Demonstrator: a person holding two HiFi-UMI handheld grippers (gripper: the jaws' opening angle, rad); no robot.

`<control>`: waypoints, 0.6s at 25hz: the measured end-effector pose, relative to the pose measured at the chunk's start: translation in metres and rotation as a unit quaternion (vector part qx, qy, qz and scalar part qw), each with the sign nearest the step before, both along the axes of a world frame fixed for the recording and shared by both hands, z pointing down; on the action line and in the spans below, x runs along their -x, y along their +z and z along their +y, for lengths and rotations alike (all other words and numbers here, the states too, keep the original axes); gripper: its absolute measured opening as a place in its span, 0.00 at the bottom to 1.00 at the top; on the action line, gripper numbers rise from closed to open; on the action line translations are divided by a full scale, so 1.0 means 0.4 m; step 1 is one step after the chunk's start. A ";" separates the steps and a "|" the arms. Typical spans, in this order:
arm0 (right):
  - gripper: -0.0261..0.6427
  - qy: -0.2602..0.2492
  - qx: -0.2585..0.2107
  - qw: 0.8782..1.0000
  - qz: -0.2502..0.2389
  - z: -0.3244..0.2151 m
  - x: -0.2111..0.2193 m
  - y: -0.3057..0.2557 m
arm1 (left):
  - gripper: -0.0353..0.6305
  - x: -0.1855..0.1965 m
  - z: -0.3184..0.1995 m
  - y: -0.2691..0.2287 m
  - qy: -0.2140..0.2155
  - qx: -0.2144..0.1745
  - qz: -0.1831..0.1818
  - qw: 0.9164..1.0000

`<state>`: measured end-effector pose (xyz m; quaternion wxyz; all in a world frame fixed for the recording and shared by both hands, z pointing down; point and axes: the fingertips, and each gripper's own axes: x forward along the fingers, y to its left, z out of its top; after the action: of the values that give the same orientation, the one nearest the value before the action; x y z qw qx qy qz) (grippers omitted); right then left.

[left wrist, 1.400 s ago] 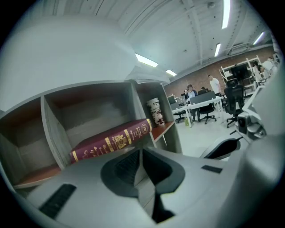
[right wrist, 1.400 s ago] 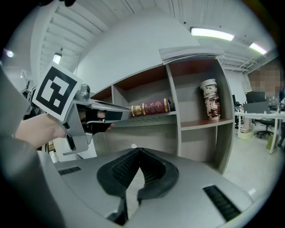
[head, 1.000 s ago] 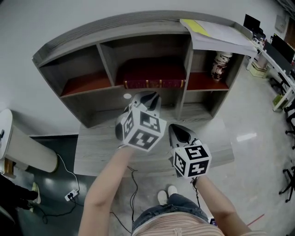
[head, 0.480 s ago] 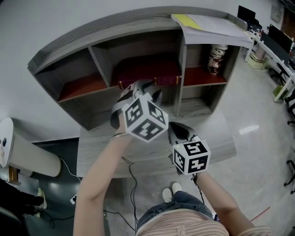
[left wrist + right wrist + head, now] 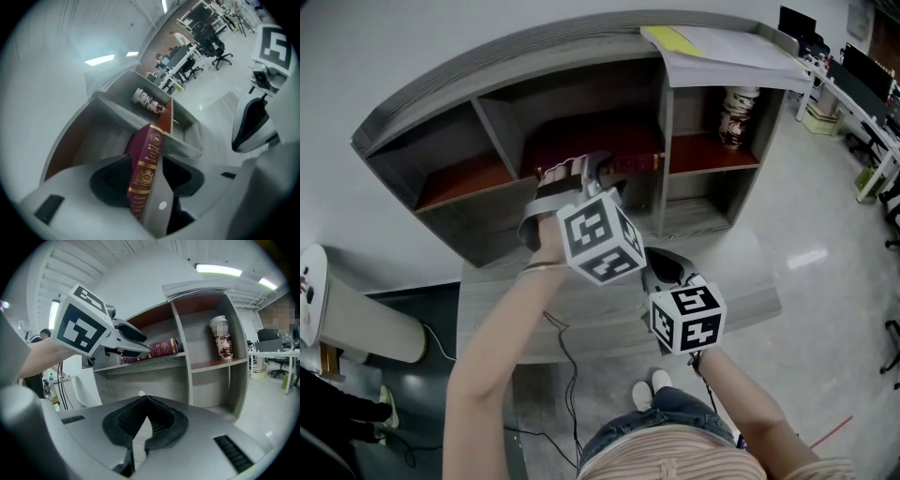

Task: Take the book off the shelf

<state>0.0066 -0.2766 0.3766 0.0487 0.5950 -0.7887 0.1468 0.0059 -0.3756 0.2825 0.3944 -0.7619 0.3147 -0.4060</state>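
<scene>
A dark red book [image 5: 630,165] with gold print on its spine lies flat in the middle compartment of the grey shelf unit [image 5: 492,131]. My left gripper [image 5: 579,171] reaches into that compartment, and its jaws are opening. In the left gripper view the book [image 5: 146,159] stands between the two black pads [image 5: 110,180] of the left gripper [image 5: 145,183], with small gaps at its sides. The right gripper view shows the left gripper [image 5: 143,344] at the book's [image 5: 163,348] left end. My right gripper [image 5: 666,267] hangs lower over the table, shut and empty [image 5: 140,427].
A patterned cup [image 5: 734,112] stands in the right compartment. Papers [image 5: 722,52] lie on the shelf top and overhang its front. The shelf unit stands on a grey table [image 5: 741,281]. A white cylinder [image 5: 356,319] and cables are on the floor at left.
My left gripper has moved up and forward from above the table into the middle compartment, and its jaws have opened around the book. The right gripper has barely moved.
</scene>
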 end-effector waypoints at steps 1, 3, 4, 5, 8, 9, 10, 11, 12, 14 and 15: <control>0.05 0.000 0.000 1.000 -0.001 0.001 -0.001 0.001 | 0.33 -0.001 -0.003 0.002 0.000 -0.004 -0.009 1.000; 0.05 0.000 0.002 1.000 -0.001 0.003 -0.004 0.005 | 0.34 -0.006 -0.010 0.009 0.001 -0.009 -0.026 1.000; 0.05 0.000 0.004 1.000 -0.001 0.005 -0.007 0.006 | 0.35 -0.009 -0.013 0.011 0.002 -0.012 -0.034 0.999; 0.05 0.001 0.005 1.000 -0.001 0.006 -0.011 0.008 | 0.35 -0.011 -0.016 0.013 0.002 -0.016 -0.041 0.999; 0.05 0.004 0.009 1.000 0.000 0.008 -0.021 0.012 | 0.35 -0.012 -0.028 0.010 -0.001 -0.030 -0.066 0.997; 0.05 0.006 0.010 1.000 0.000 0.009 -0.024 0.012 | 0.35 -0.012 -0.032 0.009 -0.002 -0.035 -0.074 0.997; 0.05 0.007 0.010 1.000 0.000 0.009 -0.028 0.013 | 0.36 -0.015 -0.034 0.009 -0.002 -0.039 -0.082 0.996; 0.05 0.008 0.011 1.000 0.000 0.010 -0.031 0.014 | 0.36 -0.017 -0.036 0.011 -0.001 -0.042 -0.090 0.995; 0.05 0.009 0.012 1.000 0.000 0.011 -0.034 0.015 | 0.36 -0.020 -0.038 0.014 0.000 -0.046 -0.097 0.994; 0.05 0.010 0.014 1.000 -0.001 0.012 -0.038 0.019 | 0.37 -0.023 -0.041 0.021 0.000 -0.053 -0.108 0.993; 0.05 0.010 0.015 1.000 -0.002 0.012 -0.040 0.020 | 0.37 -0.024 -0.042 0.025 0.000 -0.055 -0.112 0.992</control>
<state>0.0226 -0.2717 0.3845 0.0547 0.6018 -0.7805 0.1602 0.0154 -0.3925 0.2926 0.4687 -0.6887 0.2903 -0.4709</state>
